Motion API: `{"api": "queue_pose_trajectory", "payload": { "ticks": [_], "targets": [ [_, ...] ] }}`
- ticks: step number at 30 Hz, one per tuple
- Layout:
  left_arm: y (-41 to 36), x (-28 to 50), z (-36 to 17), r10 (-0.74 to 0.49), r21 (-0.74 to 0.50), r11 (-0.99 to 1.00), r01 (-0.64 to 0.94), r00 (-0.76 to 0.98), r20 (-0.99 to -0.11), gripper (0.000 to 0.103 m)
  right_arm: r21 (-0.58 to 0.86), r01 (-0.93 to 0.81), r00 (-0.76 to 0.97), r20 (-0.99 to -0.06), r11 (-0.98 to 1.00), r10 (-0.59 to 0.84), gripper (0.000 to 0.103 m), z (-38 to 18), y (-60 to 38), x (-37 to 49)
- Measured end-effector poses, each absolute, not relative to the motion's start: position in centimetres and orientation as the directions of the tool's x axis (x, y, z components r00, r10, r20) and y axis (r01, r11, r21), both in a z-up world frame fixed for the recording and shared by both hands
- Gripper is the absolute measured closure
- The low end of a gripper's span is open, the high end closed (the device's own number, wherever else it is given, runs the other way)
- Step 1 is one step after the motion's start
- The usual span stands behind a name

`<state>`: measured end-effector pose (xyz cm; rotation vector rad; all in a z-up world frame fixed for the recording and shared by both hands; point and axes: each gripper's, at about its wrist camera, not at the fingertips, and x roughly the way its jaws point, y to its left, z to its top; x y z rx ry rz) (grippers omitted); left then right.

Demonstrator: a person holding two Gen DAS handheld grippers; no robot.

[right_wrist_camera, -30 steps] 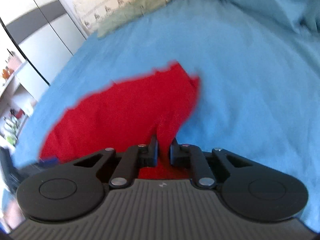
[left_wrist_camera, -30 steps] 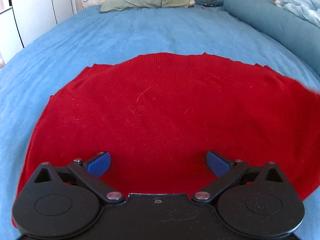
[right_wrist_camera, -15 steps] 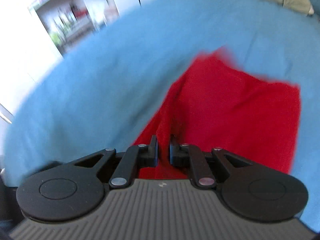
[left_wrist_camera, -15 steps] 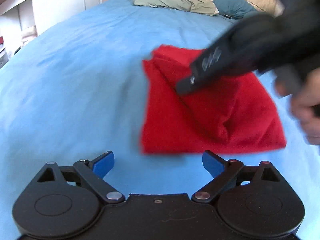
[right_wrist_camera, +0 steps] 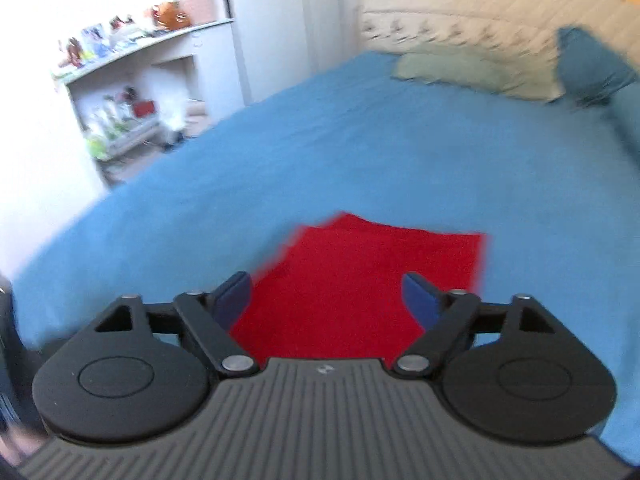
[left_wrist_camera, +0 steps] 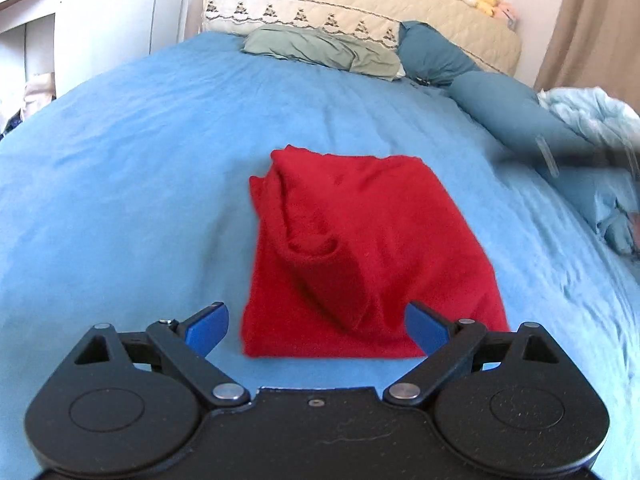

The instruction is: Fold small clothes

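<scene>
A red knitted garment [left_wrist_camera: 360, 248] lies folded into a rough rectangle on the blue bed sheet [left_wrist_camera: 140, 168], with a loose flap bulging on top near its front. My left gripper [left_wrist_camera: 316, 330] is open and empty, hovering just in front of the garment's near edge. In the right wrist view the same red garment [right_wrist_camera: 360, 280] lies flat ahead of my right gripper [right_wrist_camera: 326, 298], which is open and empty above its near edge. This view is motion-blurred.
Pillows [left_wrist_camera: 320, 46] and a cream headboard [left_wrist_camera: 360, 4] stand at the far end of the bed. A teal bolster [left_wrist_camera: 516, 112] and a pale blue blanket [left_wrist_camera: 592, 112] lie along the right side. White shelves [right_wrist_camera: 132, 92] and a wardrobe [right_wrist_camera: 276, 28] stand to the left.
The right gripper carried one side of the garment over, folding it, then opened and let go. The left gripper pulled back from the cloth; the garment now lies narrower.
</scene>
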<state>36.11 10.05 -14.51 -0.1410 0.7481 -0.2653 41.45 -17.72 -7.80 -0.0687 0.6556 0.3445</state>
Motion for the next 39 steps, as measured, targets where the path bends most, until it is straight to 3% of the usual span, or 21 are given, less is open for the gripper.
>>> {"api": "queue_pose_trajectory", "payload": {
  "ticks": [6, 10, 12, 16, 19, 22, 27, 30, 33, 35, 37, 39],
  "targets": [
    [9.2, 37.8, -14.4, -0.239, -0.205, 0.969, 0.136, 0.727, -0.644, 0.006, -0.046, -0.248, 0.735, -0.660, 0.968, 0.157, 0.005, -16.2, -20.4, 36.0],
    [9.2, 38.4, -14.3, -0.211, -0.183, 0.976, 0.120, 0.739, -0.640, 0.006, 0.014, -0.165, 0.732, -0.669, 0.986, 0.131, 0.007, -20.0, -19.6, 36.8],
    [9.3, 38.7, -14.3, -0.195, -0.172, 0.979, 0.108, 0.742, -0.641, 0.006, 0.003, -0.135, 0.733, -0.672, 0.991, 0.102, 0.007, -21.0, -19.1, 37.5],
    [9.7, 39.3, -14.9, -0.151, -0.119, 0.988, 0.097, 0.740, -0.655, 0.008, -0.058, -0.100, 0.753, -0.657, 0.993, 0.038, 0.017, -21.5, -19.0, 37.4],
    [11.1, 39.1, -16.4, -0.106, -0.065, 0.994, 0.084, 0.722, -0.684, 0.009, -0.002, -0.010, 0.773, -0.634, 1.000, 0.007, 0.017, -21.1, -21.7, 37.2],
    [12.7, 38.9, -18.8, -0.091, -0.063, 0.996, 0.067, 0.680, -0.727, 0.012, 0.059, 0.000, 0.757, -0.652, 0.998, 0.038, 0.017, -22.1, -23.3, 36.9],
    [11.8, 38.4, -19.1, -0.058, 0.017, 0.995, 0.100, 0.697, -0.715, 0.012, 0.062, 0.005, 0.760, -0.649, 0.998, 0.037, 0.015, -22.8, -23.1, 36.9],
    [12.2, 38.5, -18.7, -0.067, 0.000, 0.995, 0.096, 0.684, -0.727, 0.012, 0.047, -0.046, 0.745, -0.664, 0.998, 0.066, 0.016, -22.0, -23.0, 37.3],
    [12.7, 38.4, -16.3, -0.098, -0.042, 0.994, 0.097, 0.688, -0.719, 0.013, 0.137, -0.124, 0.704, -0.686, 0.983, 0.185, 0.014, -20.0, -23.8, 37.3],
    [13.2, 38.6, -13.7, -0.154, -0.082, 0.987, 0.135, 0.698, -0.699, 0.006, 0.245, -0.169, 0.674, -0.678, 0.955, 0.293, 0.013, -17.7, -25.0, 37.3],
    [13.7, 39.6, -10.8, -0.189, -0.111, 0.981, 0.156, 0.704, -0.684, 0.000, 0.311, -0.178, 0.668, -0.659, 0.934, 0.347, 0.003, -15.4, -25.9, 37.3],
    [14.0, 41.6, -8.7, -0.239, -0.163, 0.971, 0.176, 0.685, -0.688, 0.000, 0.370, -0.170, 0.669, -0.637, 0.913, 0.383, 0.000, -13.1, -26.8, 38.6]
  ]
}}
